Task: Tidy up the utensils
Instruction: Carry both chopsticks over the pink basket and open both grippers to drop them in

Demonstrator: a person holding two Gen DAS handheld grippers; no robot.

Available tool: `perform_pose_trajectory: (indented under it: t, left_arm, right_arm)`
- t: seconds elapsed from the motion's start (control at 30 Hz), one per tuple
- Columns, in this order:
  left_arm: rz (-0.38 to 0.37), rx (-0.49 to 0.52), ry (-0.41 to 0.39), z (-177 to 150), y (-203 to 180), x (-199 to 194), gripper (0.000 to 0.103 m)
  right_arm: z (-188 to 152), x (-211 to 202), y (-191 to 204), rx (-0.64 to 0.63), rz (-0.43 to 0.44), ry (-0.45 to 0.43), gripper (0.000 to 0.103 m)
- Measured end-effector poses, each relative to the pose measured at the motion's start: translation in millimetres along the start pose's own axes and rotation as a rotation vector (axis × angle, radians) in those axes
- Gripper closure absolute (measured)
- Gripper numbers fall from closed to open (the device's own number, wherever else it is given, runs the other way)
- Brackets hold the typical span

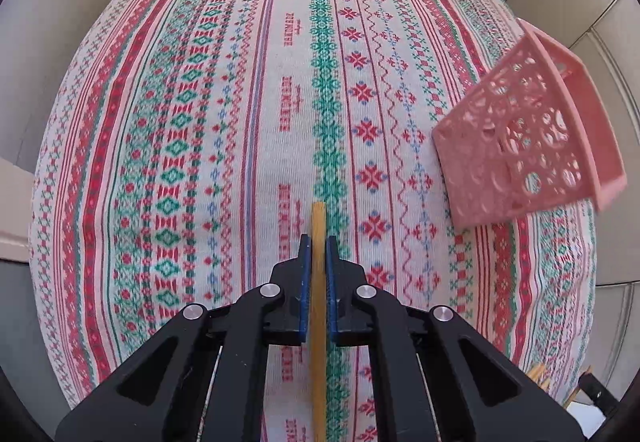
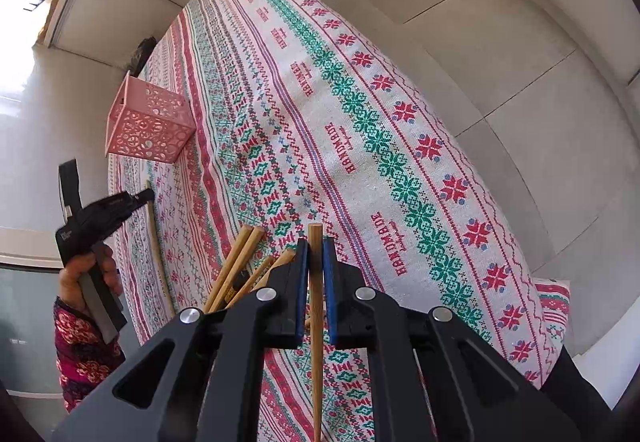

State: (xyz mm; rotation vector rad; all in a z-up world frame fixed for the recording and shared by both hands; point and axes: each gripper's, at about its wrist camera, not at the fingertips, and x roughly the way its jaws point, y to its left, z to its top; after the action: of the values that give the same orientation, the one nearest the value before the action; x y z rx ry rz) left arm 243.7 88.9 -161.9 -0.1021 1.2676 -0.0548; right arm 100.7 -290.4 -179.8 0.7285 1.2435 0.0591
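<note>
1 chopstick (image 1: pixel 319 242) per gripper (image 1: pixel 319 242) (image 2: pixel 315 246)

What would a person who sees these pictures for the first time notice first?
First, the bright tablecloth with red and green embroidered stripes, which fills both views. Next, the pink perforated plastic basket, which stands on the cloth at its edge. Then each gripper shut on a wooden chopstick: the left gripper on one chopstick, the right gripper on another chopstick, with loose wooden chopsticks beside it.

Both grippers (image 1: pixel 319 242) (image 2: pixel 315 244) closed, person's left hand (image 2: pixel 90 274) gripping.
</note>
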Motion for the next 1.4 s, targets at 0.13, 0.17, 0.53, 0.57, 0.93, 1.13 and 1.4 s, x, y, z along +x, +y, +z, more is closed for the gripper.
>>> perform_pose_trajectory:
  t: [0.13,0.17,0.53,0.57,0.93,1.13,1.4]
  left_arm:
    - [-0.137,0.001,-0.211,-41,14,-56,0.097]
    - [-0.160,0.007,-0.256,-50,14,-71,0.097]
    - [-0.259,0.023,-0.592,-108,-20,-198,0.096]
    - [-0.264,0.017,-0.620,-113,-23,-206,0.096]
    - [-0.262,0.072,-0.815,-96,-47,-288,0.097]
    - [-0.242,0.082,-0.846,-74,-57,-297,0.097]
    - [-0.221,0.083,-0.897,-17,-76,-285,0.097]
  right_arm:
    - [-5,-20,11,-0.042,0.070,-0.064,0.095]
    - [-7,-26,17,-0.060,0.084,-0.089,0.095]
    - [-18,-110,79,-0.209,0.176,-0.264,0.095]
    - [-16,-118,86,-0.218,0.182,-0.280,0.095]
    - [11,-191,162,-0.323,0.222,-0.451,0.095]
    - [32,-201,189,-0.345,0.218,-0.514,0.095]
    - [72,-203,217,-0.378,0.194,-0.648,0.095]
